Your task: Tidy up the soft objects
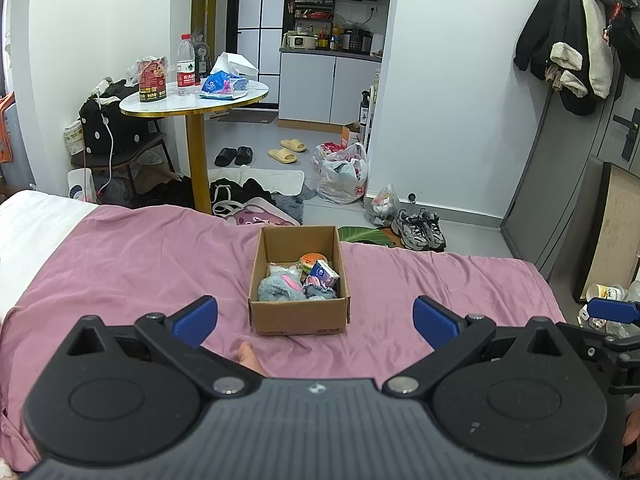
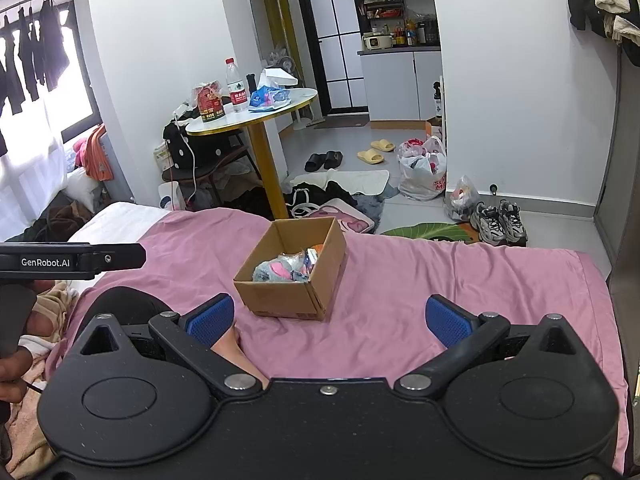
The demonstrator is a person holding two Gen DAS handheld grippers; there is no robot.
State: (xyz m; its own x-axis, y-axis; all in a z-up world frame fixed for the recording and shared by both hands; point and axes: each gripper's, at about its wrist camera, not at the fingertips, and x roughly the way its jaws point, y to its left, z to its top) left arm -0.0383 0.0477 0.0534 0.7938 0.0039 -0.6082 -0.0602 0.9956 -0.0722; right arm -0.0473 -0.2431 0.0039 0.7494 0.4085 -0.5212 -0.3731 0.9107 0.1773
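An open cardboard box (image 1: 298,314) sits in the middle of the pink bedsheet (image 1: 120,256). Inside lie a fluffy grey-blue and pink plush (image 1: 280,286), a blue tissue pack (image 1: 323,273) and an orange round squishy toy (image 1: 313,260). My left gripper (image 1: 316,320) stands open just short of the box, nothing between its blue pads. In the right wrist view the same box (image 2: 280,296) lies ahead and slightly left, with the plush (image 2: 276,270) showing inside. My right gripper (image 2: 328,318) is open and empty too. The left gripper's body (image 2: 72,260) shows at that view's left edge.
A person's foot (image 2: 228,346) rests on the sheet near the grippers. Beyond the bed stand a round white table (image 1: 196,100) with a bottle and bags, clothes and slippers on the floor, plastic bags (image 1: 344,176) and sneakers (image 1: 420,230). A dark door (image 1: 580,184) is at right.
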